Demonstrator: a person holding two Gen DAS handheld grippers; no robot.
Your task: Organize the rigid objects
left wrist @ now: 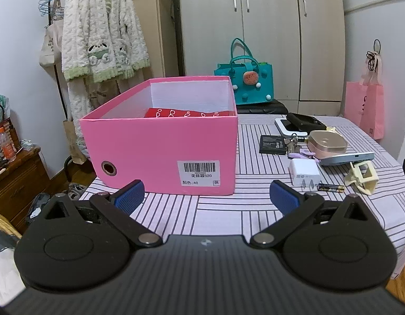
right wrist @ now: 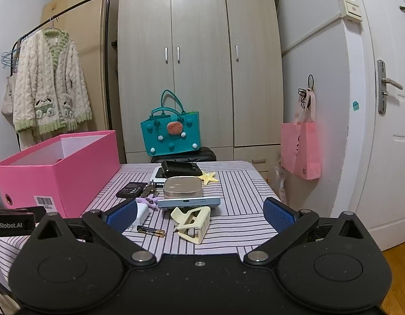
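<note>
Both claws gape wide, holding nothing — left claw [left wrist: 206,197] faces the pink box [left wrist: 160,141] at 12 o'clock on the striped worktop [left wrist: 228,210]. Right claw [right wrist: 201,214] frames the cream clip [right wrist: 193,223]; battery [right wrist: 151,231] lies long axis 9-to-3, at 9 o'clock beside it. Box contents mostly hidden.

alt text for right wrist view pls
The open right gripper hovers, empty, over a striped table toward a cream hair claw, battery and other small items; a pink box stands at left.

Left gripper [left wrist: 206,197] and right gripper [right wrist: 201,214] both hang tilted slightly downward, jaws spread wide, nothing between the blue pads.
</note>
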